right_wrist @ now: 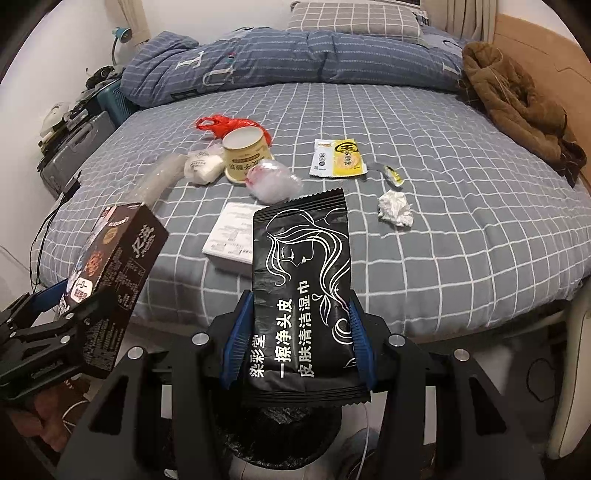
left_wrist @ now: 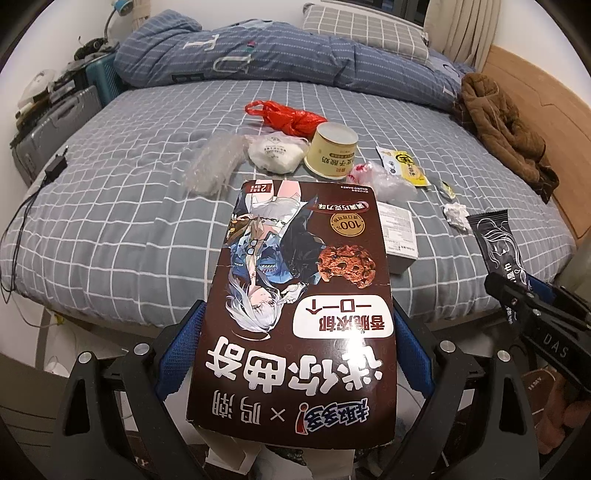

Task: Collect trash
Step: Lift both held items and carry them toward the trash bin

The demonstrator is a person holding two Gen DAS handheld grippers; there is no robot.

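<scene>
My left gripper [left_wrist: 295,343] is shut on a brown cookie box [left_wrist: 295,314], held flat between the blue pads off the bed's front edge. My right gripper [right_wrist: 299,328] is shut on a black wet-wipe packet [right_wrist: 303,277]. Each shows in the other view: the box [right_wrist: 118,273] at the left, the packet [left_wrist: 498,240] at the right. On the grey checked bed [right_wrist: 461,229] lie a red plastic bag [right_wrist: 221,123], a paper cup [right_wrist: 245,155] on its side, a white mask [right_wrist: 203,168], crumpled clear wrap [right_wrist: 273,181], a yellow sachet [right_wrist: 340,157], a tissue ball [right_wrist: 395,208] and a white box [right_wrist: 231,236].
A blue quilt [left_wrist: 236,51] and a pillow [left_wrist: 365,31] lie at the bed's far end, a brown jacket [left_wrist: 502,125] at the right edge. A charger and cable [left_wrist: 55,168] sit at the left edge beside a grey suitcase [left_wrist: 48,122]. A black-lined bin [right_wrist: 280,424] stands below my right gripper.
</scene>
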